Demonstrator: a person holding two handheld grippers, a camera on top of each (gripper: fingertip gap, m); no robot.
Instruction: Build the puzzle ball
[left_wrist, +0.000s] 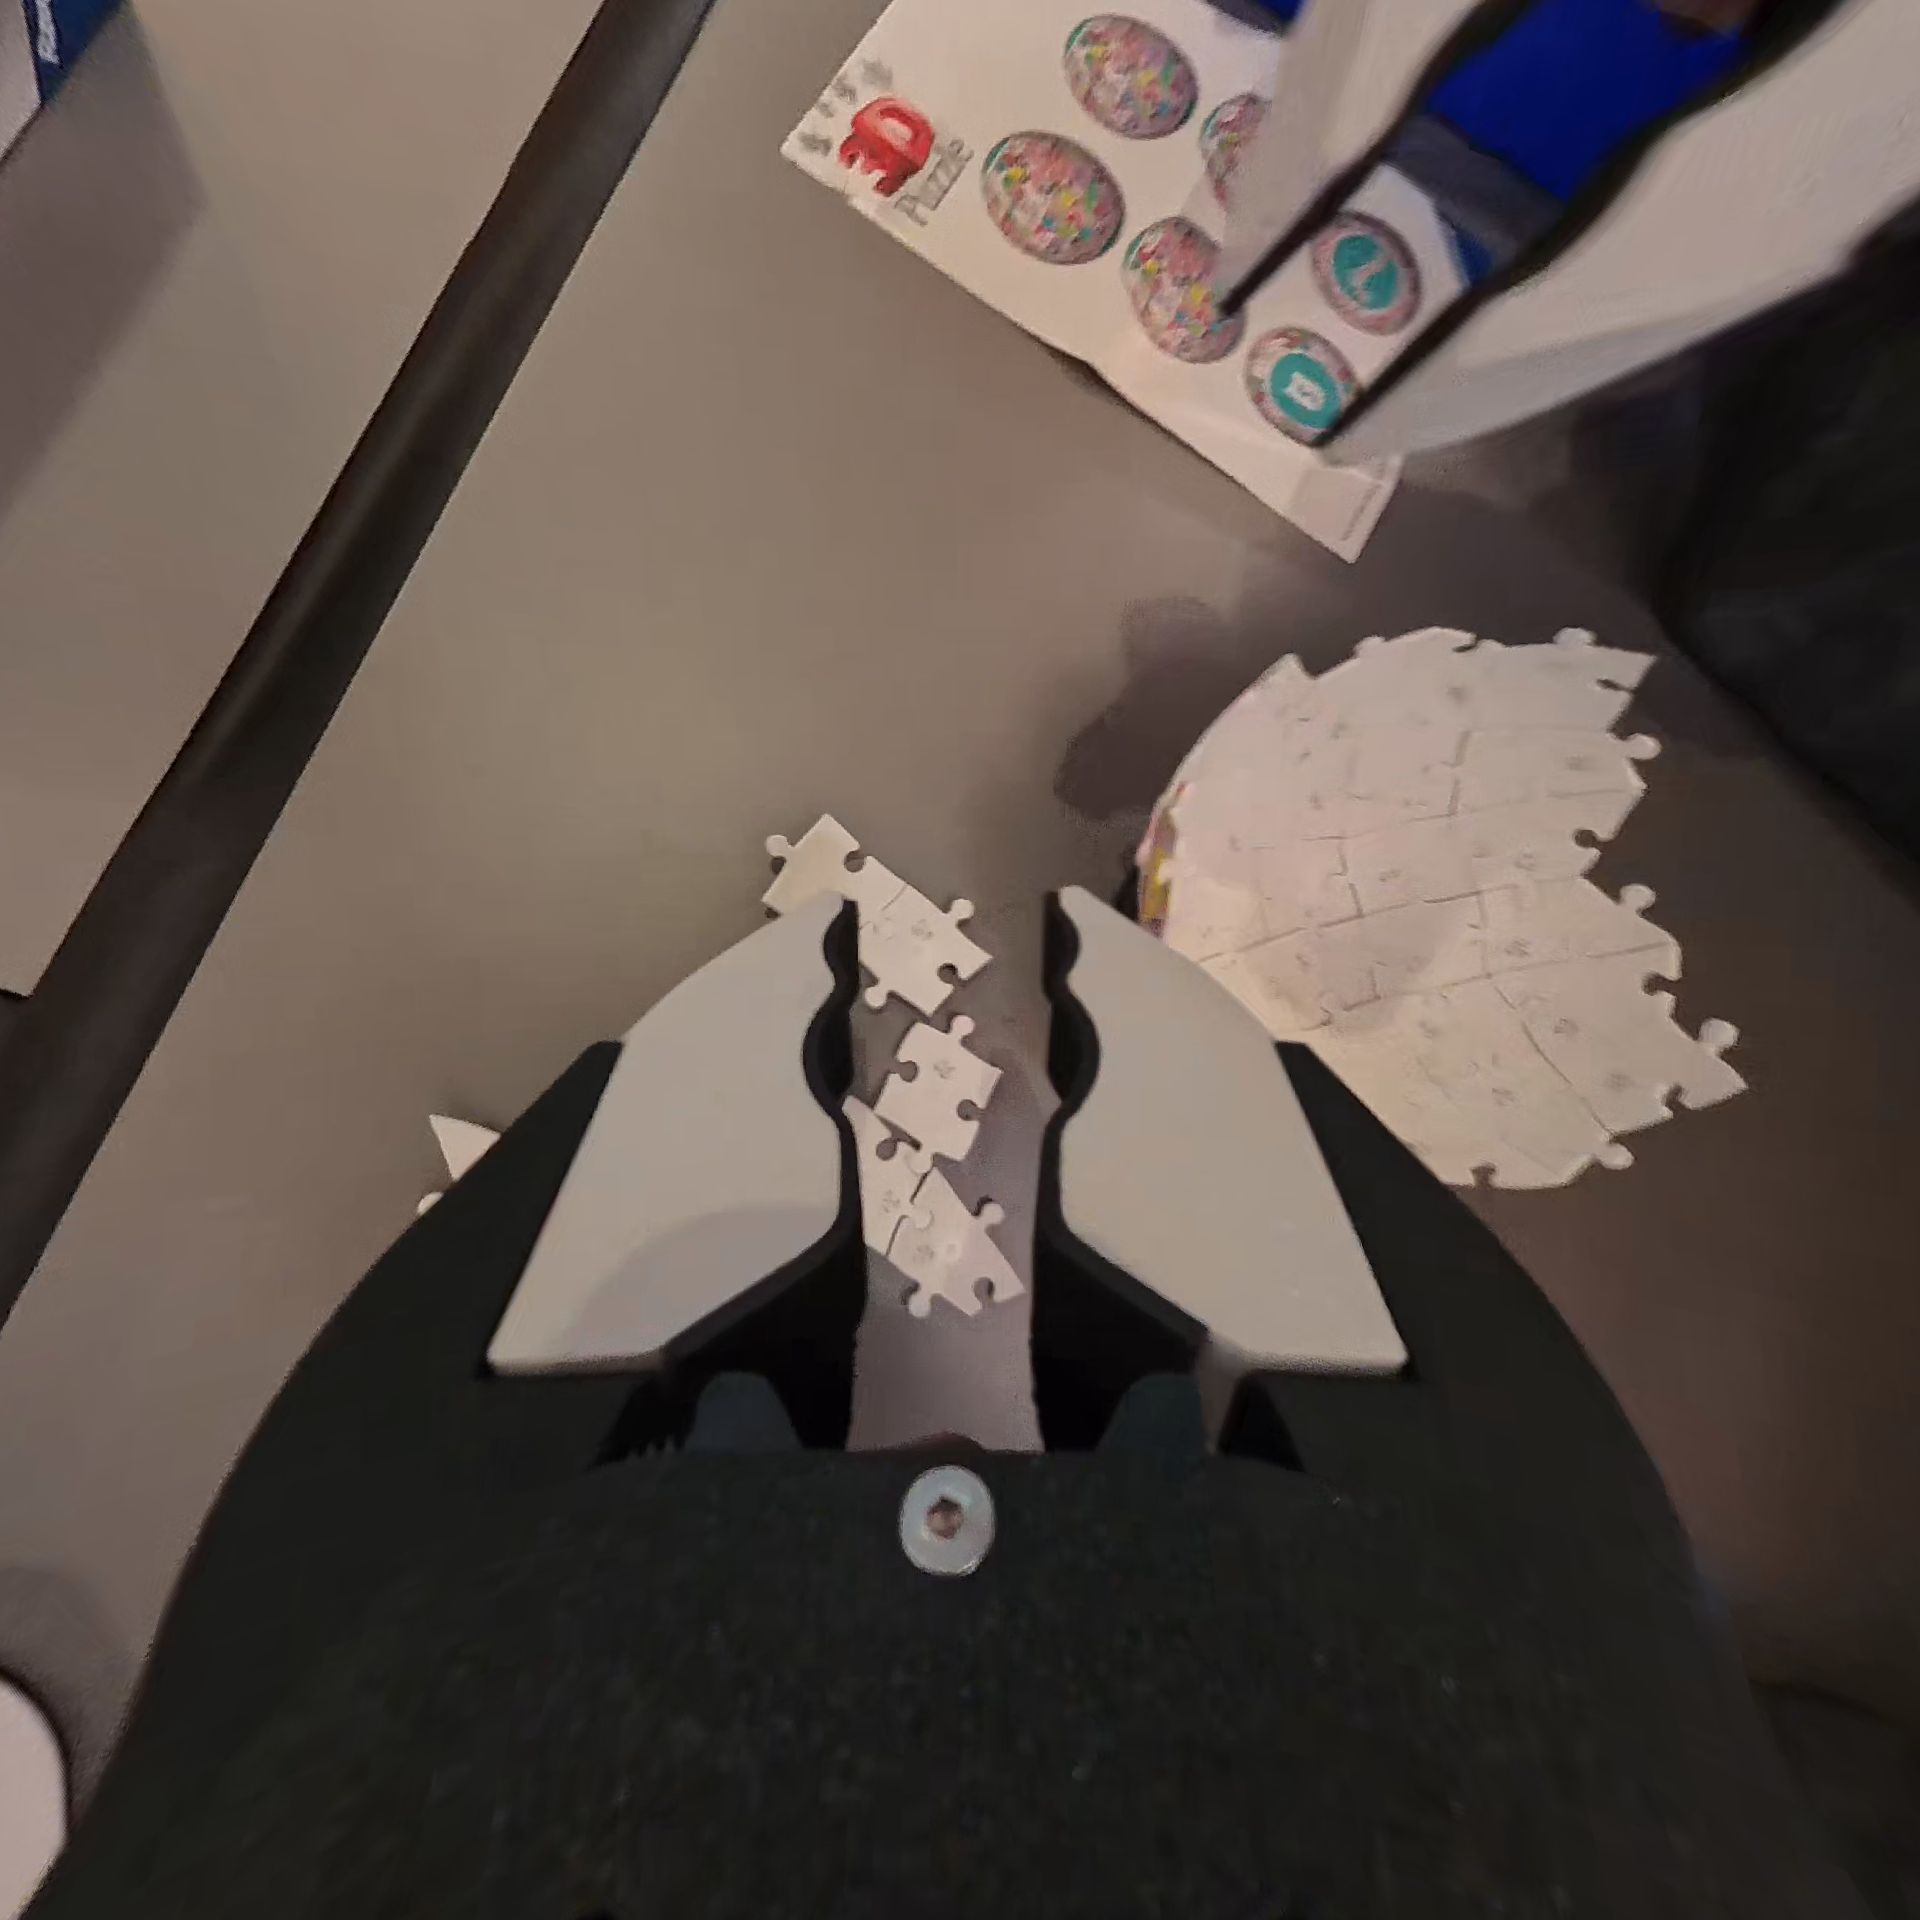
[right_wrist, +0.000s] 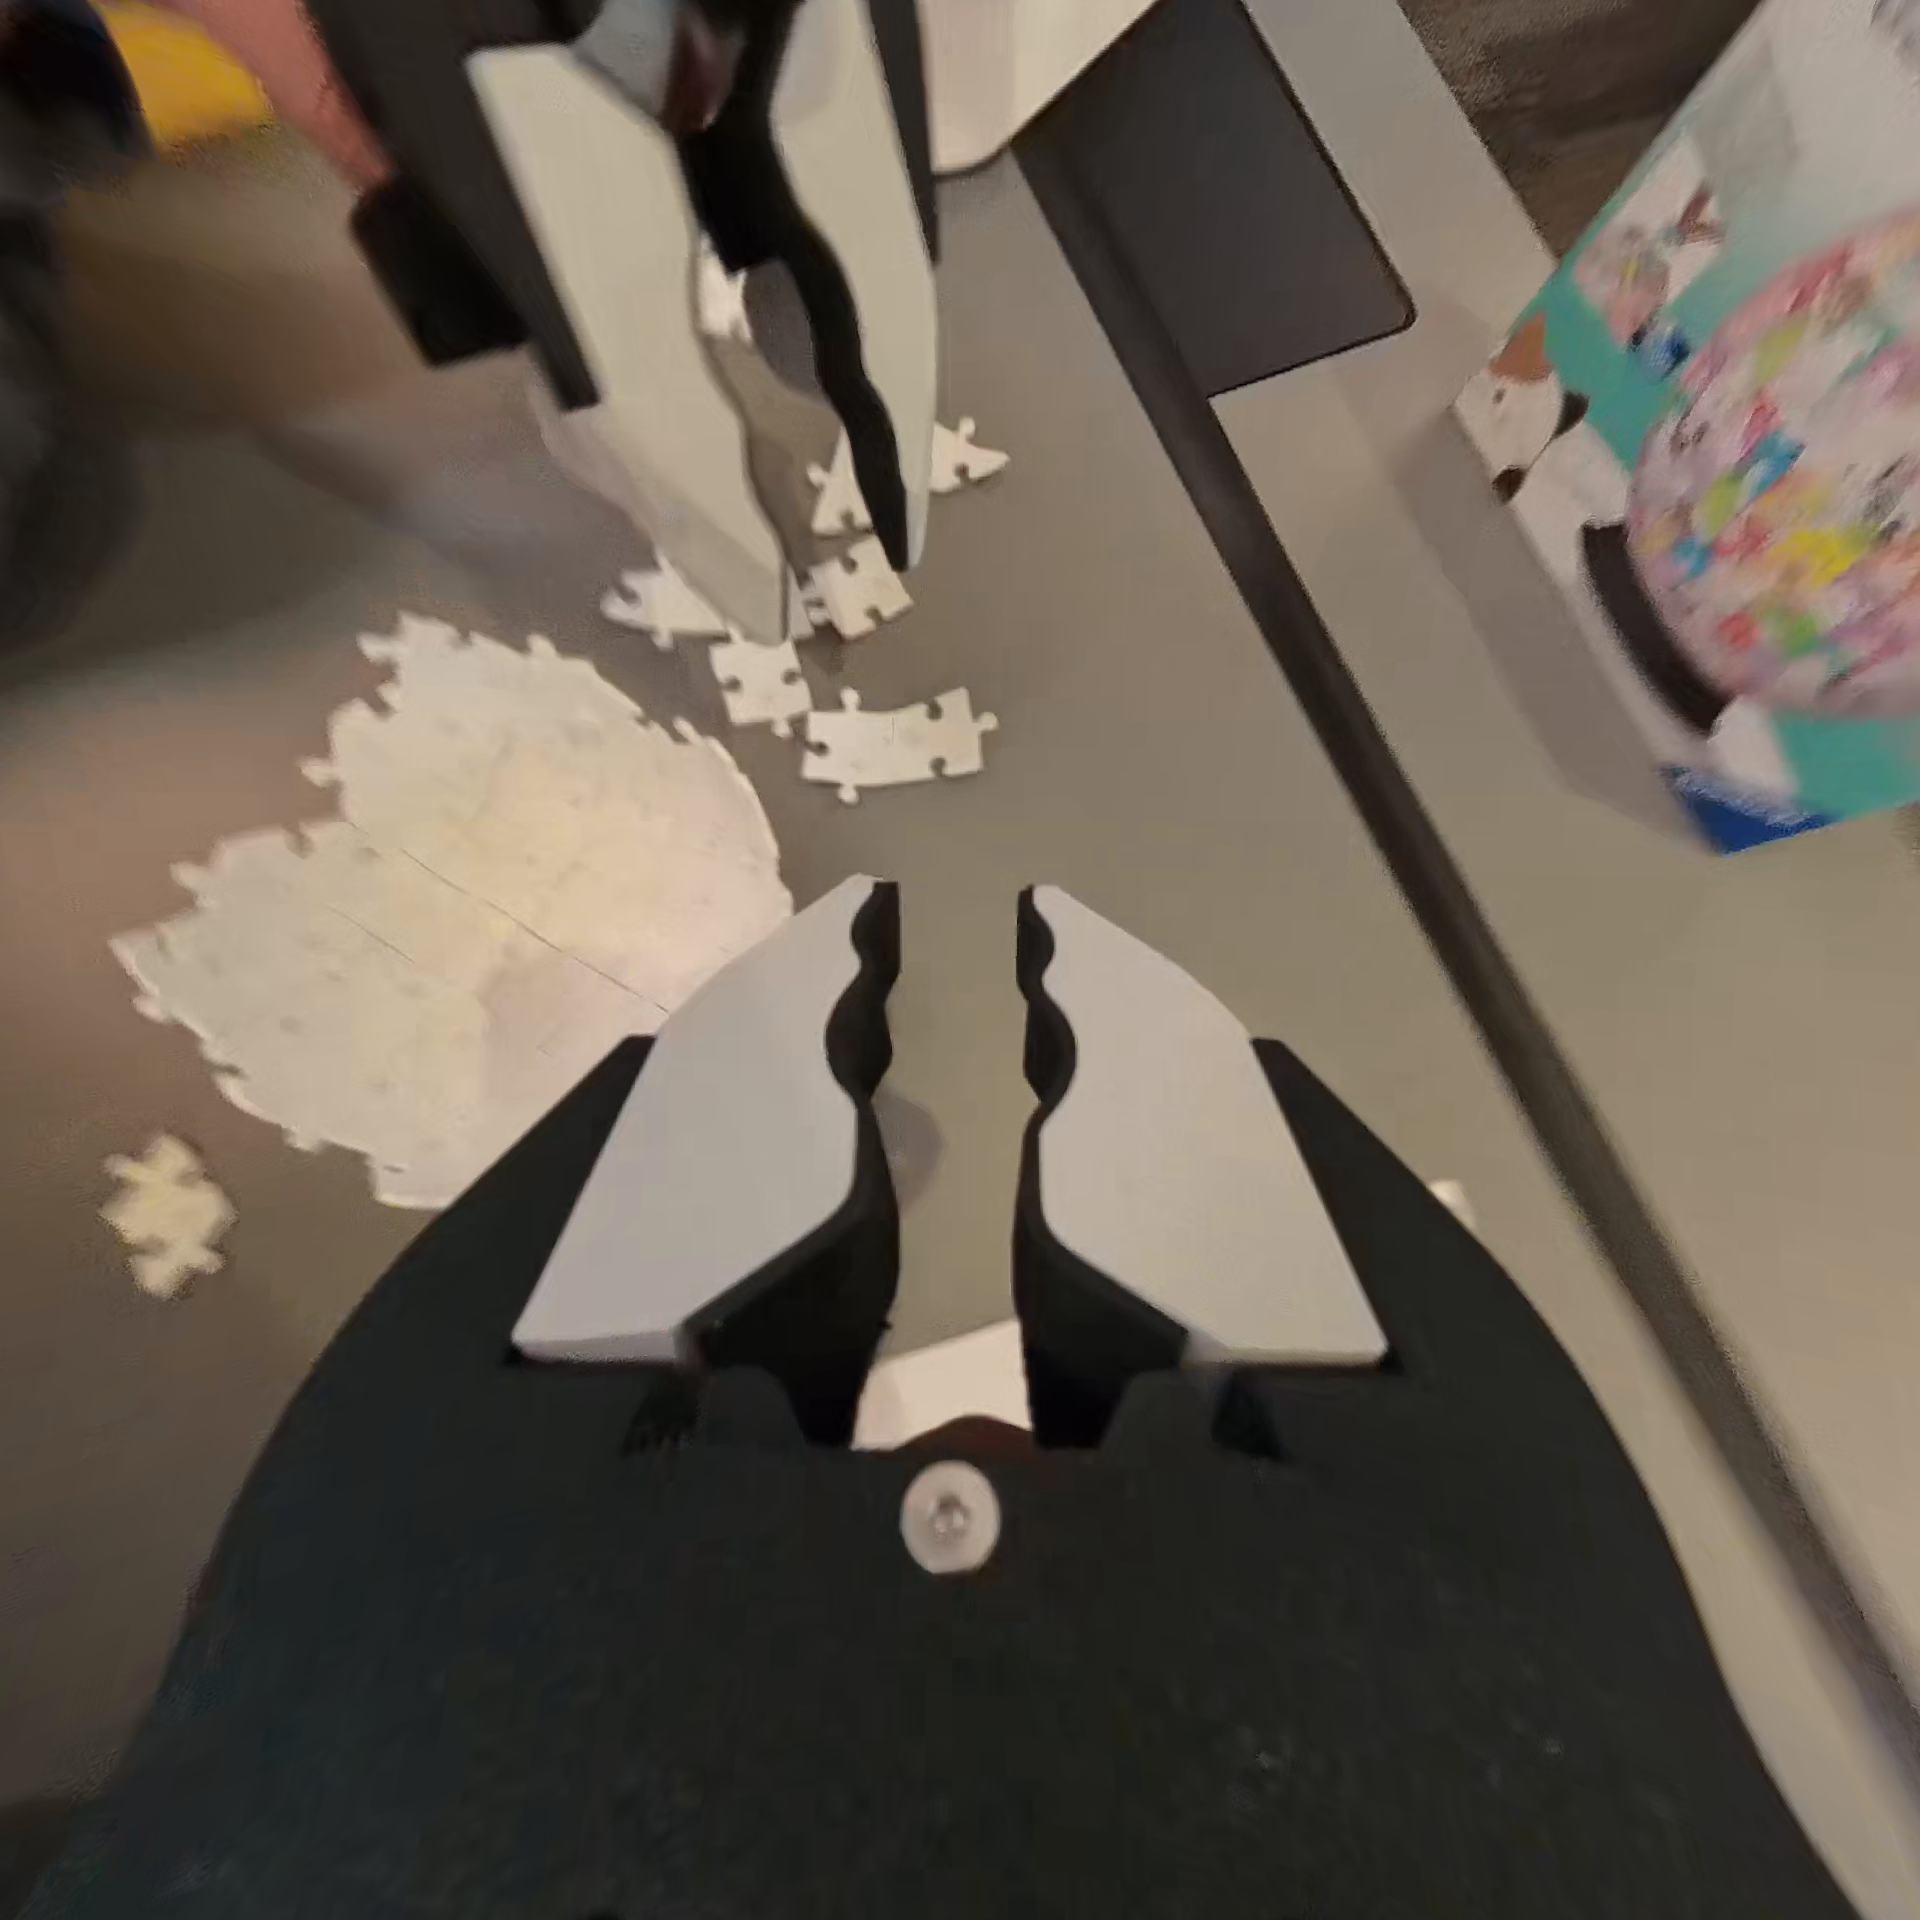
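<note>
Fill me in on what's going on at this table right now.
A person is building a puzzle ball with two handheld grippers. The left gripper is open and lowered over a row of loose white pieces lying face down on the grey table, not gripping any yet. The right gripper is open and empty, hovering near the curved, partly assembled shell, which rests beside the loose pieces. An instruction sheet and the puzzle box lie farther off.

A grey tabletop (left_wrist: 644, 582) (matte, dimly lit) crossed by a dark seam (left_wrist: 343, 499).
</note>
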